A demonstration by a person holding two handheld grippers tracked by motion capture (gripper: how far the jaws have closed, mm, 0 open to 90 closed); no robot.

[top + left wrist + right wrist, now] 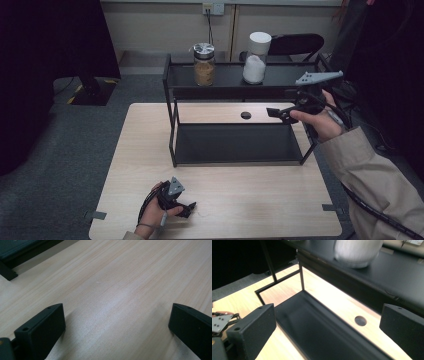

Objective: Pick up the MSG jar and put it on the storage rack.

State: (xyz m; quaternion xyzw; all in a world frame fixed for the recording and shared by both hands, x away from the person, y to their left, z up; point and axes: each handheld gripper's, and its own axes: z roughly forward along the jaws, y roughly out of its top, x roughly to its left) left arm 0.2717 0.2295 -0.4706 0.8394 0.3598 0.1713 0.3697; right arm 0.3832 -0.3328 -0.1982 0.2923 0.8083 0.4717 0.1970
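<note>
A black two-tier metal rack point(172, 125) stands on the wooden table point(220, 200). On its top shelf sit a glass jar of brown grains point(204, 65) with a silver lid and a white-lidded jar of white powder point(256, 59). My right gripper point(274, 113) hovers at the rack's right end, open and empty, below and to the right of the white jar point(357, 252). My left gripper point(189, 207) rests low over the table's front left, open, with bare wood point(117, 305) between its jaws.
A round dark hole point(245, 115) sits in the table behind the rack's lower tray point(317, 332). A black chair point(295, 46) stands beyond the rack. A dark stand base point(90, 90) is on the grey carpet at left. Tape marks point(332, 207) lie near the table's front corners.
</note>
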